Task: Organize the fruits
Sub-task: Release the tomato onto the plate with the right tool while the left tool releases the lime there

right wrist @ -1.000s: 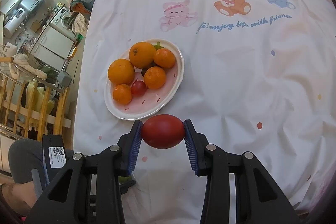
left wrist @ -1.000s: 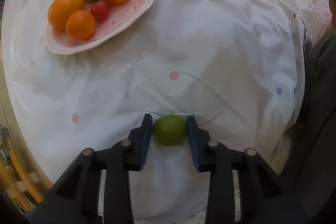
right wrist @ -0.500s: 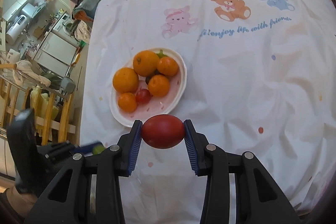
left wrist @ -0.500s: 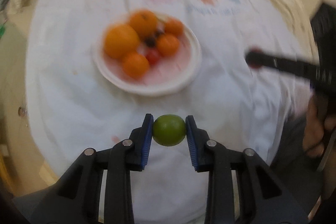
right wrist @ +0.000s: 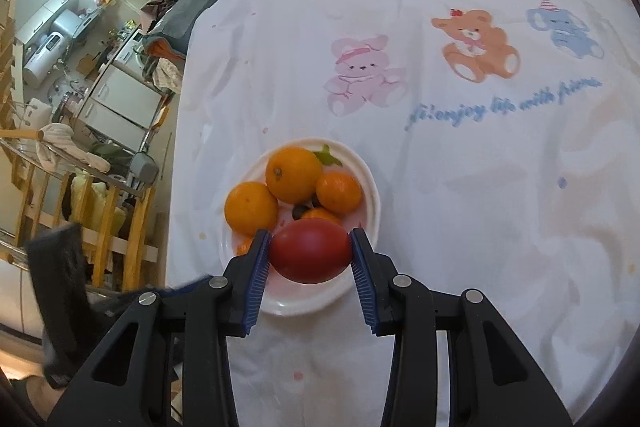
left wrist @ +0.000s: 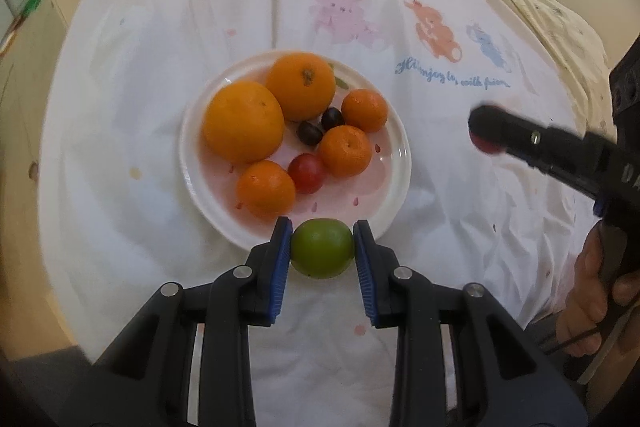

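Observation:
My left gripper [left wrist: 322, 247] is shut on a green lime [left wrist: 322, 254] and holds it above the near rim of a white and pink plate [left wrist: 396, 167]. The plate carries several oranges, a small red tomato [left wrist: 306, 173] and two dark grapes [left wrist: 310, 133]. My right gripper [right wrist: 311, 253] is shut on a large red tomato [right wrist: 311, 255], held above the near part of the same plate [right wrist: 370, 195]. The right gripper also shows in the left wrist view [left wrist: 490, 135], off to the plate's right.
A white tablecloth [right wrist: 480, 187] with cartoon animal prints covers the round table. Wooden chairs [right wrist: 116, 227] and kitchen clutter stand past the table's left edge. A hand [left wrist: 592, 291] grips the right tool at the far right of the left wrist view.
My left gripper lifted the lime off the cloth and swung toward the plate. My right gripper moved forward with the tomato, from short of the plate to over its near part.

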`<state>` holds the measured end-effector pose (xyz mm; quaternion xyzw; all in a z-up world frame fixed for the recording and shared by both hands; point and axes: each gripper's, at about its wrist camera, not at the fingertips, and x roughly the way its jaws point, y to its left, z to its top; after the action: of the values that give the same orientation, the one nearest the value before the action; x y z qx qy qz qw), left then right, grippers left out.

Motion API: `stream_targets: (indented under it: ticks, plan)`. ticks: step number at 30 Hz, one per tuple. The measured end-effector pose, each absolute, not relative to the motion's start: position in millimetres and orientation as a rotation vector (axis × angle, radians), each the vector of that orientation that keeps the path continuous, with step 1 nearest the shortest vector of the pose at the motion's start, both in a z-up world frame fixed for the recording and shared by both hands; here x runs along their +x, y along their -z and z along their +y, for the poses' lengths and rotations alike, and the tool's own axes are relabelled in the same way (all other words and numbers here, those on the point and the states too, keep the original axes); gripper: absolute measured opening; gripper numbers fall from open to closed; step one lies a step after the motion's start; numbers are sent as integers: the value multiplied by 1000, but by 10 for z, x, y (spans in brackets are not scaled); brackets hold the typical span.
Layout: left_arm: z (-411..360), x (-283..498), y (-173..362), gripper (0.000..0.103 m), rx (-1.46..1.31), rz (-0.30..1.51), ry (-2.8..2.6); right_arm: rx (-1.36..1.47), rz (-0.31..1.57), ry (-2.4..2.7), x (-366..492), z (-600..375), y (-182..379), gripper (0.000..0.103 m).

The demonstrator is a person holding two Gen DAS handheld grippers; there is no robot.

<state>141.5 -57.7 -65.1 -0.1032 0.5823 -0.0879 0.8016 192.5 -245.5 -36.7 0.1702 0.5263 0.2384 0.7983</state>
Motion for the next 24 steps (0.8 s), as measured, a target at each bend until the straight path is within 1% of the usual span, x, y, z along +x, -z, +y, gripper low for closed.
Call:
stream_targets:
  ticks: [5, 9, 16, 19, 24]
  plan:
    - [-715, 1500, 834, 27, -199, 1286, 191, 353, 1166, -528, 2129, -2362, 487, 42]
    - [-752, 1566, 934, 27, -199, 1308, 178, 336, 1270, -534, 2236, -2276, 740, 42]
    - [-816, 1647, 1050, 27, -210, 1349, 172, 311, 1363, -520, 2307, -2232, 1008, 42]
    - [-851, 1666, 1073, 27, -202, 1354, 172, 309, 1383, -514, 2320, -2232, 1095, 43]
    - [-860, 1712, 1074, 27, -186, 1342, 152, 302, 1372, -516, 2318, -2233, 1081, 44]
